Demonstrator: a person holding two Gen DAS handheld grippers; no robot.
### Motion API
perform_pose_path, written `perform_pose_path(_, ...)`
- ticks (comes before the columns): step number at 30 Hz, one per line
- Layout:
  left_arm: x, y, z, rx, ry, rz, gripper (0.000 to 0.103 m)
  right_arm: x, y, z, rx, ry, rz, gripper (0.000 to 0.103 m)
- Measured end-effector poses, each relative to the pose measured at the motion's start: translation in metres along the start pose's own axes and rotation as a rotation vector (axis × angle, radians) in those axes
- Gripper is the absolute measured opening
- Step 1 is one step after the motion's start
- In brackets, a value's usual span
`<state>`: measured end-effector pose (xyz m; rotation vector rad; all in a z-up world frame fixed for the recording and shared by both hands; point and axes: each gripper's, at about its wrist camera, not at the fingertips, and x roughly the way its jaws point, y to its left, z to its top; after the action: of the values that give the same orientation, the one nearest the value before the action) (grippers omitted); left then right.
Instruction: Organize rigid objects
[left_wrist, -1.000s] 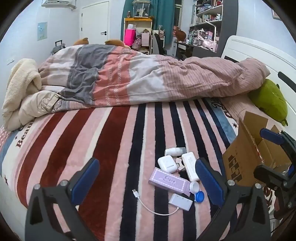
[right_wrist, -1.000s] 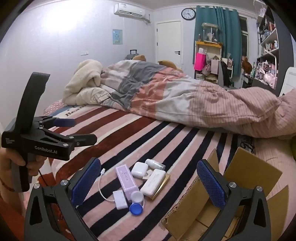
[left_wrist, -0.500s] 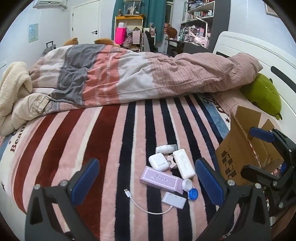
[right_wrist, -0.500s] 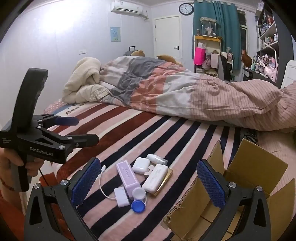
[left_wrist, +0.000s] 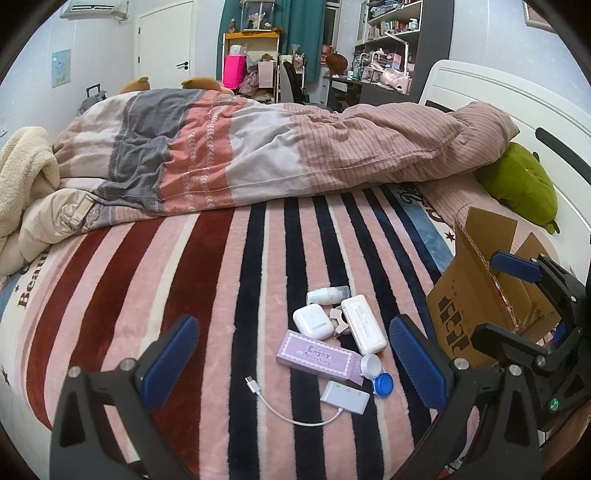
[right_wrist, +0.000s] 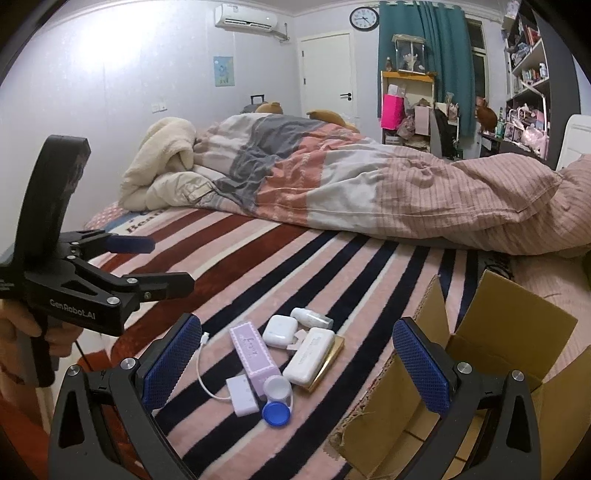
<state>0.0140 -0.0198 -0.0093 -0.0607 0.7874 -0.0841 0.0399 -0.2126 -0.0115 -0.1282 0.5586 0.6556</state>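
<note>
A cluster of small items lies on the striped blanket (left_wrist: 229, 295): a purple box (left_wrist: 317, 355) (right_wrist: 253, 354), a white earbuds case (left_wrist: 312, 321) (right_wrist: 280, 330), a long white case (left_wrist: 364, 325) (right_wrist: 309, 355), a small white bottle (left_wrist: 327, 294) (right_wrist: 311, 317), a white adapter with cable (left_wrist: 344, 397) (right_wrist: 242, 396) and a white and blue lens case (left_wrist: 377, 374) (right_wrist: 276, 400). An open cardboard box (left_wrist: 480, 295) (right_wrist: 480, 362) stands to their right. My left gripper (left_wrist: 295, 365) is open and empty, above the cluster. My right gripper (right_wrist: 297, 369) is open and empty, near the cluster and box.
A rumpled striped duvet (left_wrist: 277, 147) lies across the back of the bed. A green plush (left_wrist: 524, 184) sits by the white headboard (left_wrist: 498, 99). A cream blanket (left_wrist: 22, 166) is bunched at the left. Shelves and a desk stand beyond the bed.
Both grippers have moved forward a little toward the cluster, so the items sit more central between the fingers. Both stay open and nothing has been picked up.
</note>
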Motion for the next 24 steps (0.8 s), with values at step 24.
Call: perform_pose_path(24, -0.0007, 0.0011, -0.0007, 0.001, -0.002, 0.001, 0.103, -0.0011, 0.0069, -0.0029, -0.028, 0.016, 0.036, 0.103)
